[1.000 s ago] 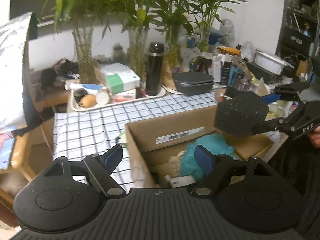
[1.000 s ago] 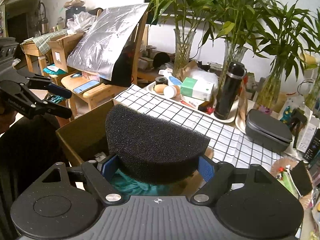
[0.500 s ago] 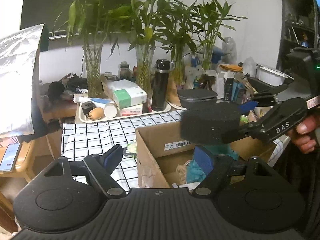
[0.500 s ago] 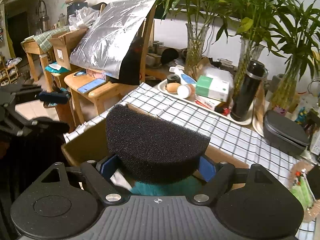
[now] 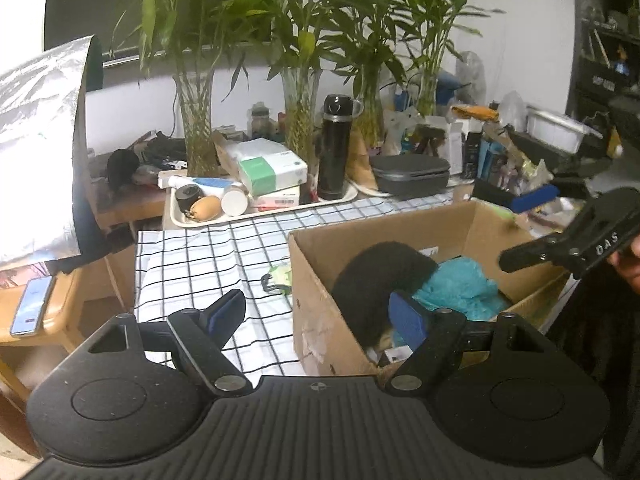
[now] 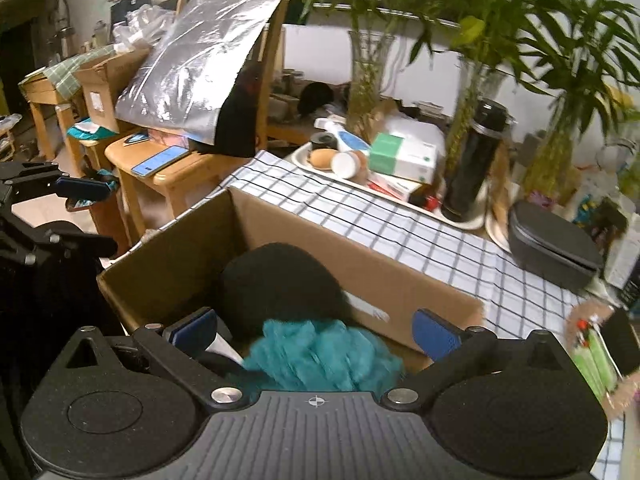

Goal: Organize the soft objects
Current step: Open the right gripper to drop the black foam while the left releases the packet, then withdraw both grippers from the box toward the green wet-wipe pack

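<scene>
Sponge: black foam sponge [image 5: 380, 272] lies inside the cardboard box [image 5: 320, 280], leaning toward the box's left end as the left wrist view shows it; no fingers touch it.
Sponge, right wrist view: same sponge [image 6: 280, 284] sits beyond the teal soft item, against the box's far wall [image 6: 304, 236].
Teal item: teal fluffy cloth [image 5: 460, 288] rests in the box, touching the sponge on its right side; in the right wrist view it [image 6: 320, 356] lies nearest the camera.
Other box contents: white and pale items show low in the box beneath the sponge; too hidden to identify.
Left gripper: left gripper [image 5: 320, 316] has fingers spread wide, nothing between them; one blue pad is over the worktop, the other over the box opening.
Right gripper: right gripper [image 6: 316, 328] has fingers spread wide, nothing held; it hovers over the box above the teal cloth.
Worktop: checked cloth [image 5: 208, 256] covers the worktop; the box stands on it.
Background: white tray [image 5: 264, 208] with a black flask [image 5: 334, 148] and a green-and-white carton [image 5: 272, 168] stands behind the box, near glass vases of bamboo [image 5: 300, 40].
Side: phone [image 5: 30, 304] lies on a wooden chair to the left.
</scene>
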